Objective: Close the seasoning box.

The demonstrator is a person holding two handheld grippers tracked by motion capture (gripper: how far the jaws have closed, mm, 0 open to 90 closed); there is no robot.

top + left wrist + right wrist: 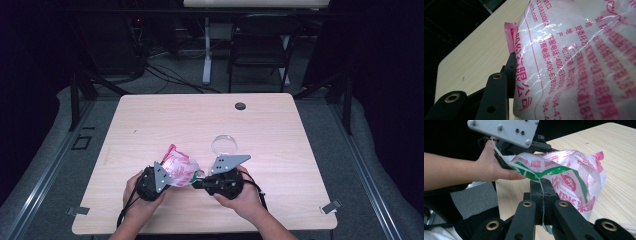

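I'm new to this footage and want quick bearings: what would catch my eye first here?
The pink, white and green printed plastic bag, held up between both tools at the near middle of the wooden table. The right tool is shut on the bag's edge, while the left tool grips its bulging side. Just beyond them a clear round dish sits on the tabletop.

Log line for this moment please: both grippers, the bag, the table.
left gripper: grips bag body | right gripper: shut on bag edge | bag: plastic, pink print, held above table | clear lid: on table
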